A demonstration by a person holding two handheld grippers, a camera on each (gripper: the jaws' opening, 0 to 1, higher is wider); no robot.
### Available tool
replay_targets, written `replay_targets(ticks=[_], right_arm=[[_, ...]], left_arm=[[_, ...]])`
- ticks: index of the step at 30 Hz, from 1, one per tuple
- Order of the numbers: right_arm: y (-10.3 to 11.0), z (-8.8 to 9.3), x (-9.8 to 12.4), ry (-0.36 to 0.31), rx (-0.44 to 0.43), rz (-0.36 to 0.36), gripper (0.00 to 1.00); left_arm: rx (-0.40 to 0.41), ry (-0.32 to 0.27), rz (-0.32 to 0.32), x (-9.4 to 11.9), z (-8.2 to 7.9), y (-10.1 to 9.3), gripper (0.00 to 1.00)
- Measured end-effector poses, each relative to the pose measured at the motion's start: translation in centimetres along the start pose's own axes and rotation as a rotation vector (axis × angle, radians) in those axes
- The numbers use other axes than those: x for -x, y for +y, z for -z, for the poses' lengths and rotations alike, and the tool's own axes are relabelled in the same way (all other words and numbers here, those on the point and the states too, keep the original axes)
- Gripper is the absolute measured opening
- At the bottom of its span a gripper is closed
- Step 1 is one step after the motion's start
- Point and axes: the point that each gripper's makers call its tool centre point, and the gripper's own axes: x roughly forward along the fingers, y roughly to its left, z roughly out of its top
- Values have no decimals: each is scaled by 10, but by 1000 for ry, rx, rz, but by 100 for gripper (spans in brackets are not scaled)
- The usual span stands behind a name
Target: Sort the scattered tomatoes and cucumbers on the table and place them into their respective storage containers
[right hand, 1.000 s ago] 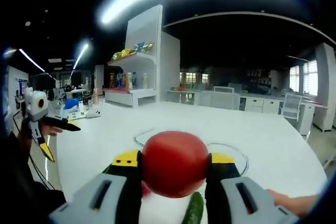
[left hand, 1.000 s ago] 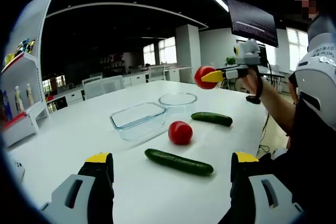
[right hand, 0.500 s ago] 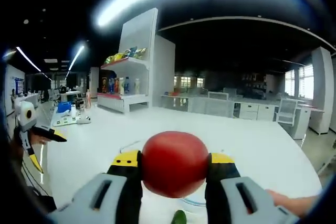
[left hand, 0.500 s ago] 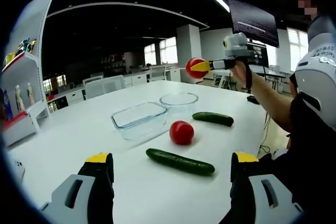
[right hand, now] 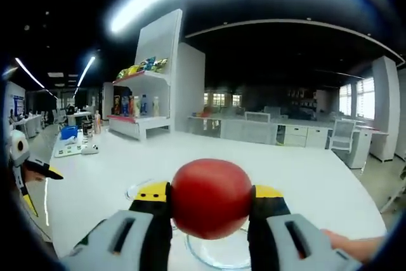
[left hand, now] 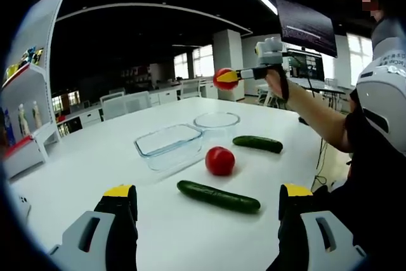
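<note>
Tomato [right hand: 211,198] clamped in my right gripper [left hand: 236,77] fingers has swung further toward 11 o'clock, above round dish [left hand: 216,119] | left gripper [left hand: 206,204] fingers apart, idle | drop likely next

The tomato [right hand: 211,198] is showing smooth, slightly glossy red skin between matt yellow-and-black jaws. Beside the clear glass rectangular container [left hand: 168,145], the white counter [left hand: 82,163] is looking smooth and faintly reflective.

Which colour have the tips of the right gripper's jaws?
Yellow, clearest in the right gripper view, where the right gripper clamps the tomato.
</note>
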Motion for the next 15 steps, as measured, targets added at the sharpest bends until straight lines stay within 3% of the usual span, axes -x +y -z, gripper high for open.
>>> replay_targets(ticks=[6,15], right_arm=[[-11,4,-19,13,-5,15,42],[-27,37,-47,64,-12,37,42]], left_arm=[[-10,-7,-7,1,-5,1,92],[-6,1,-11,2,-1,1,92]])
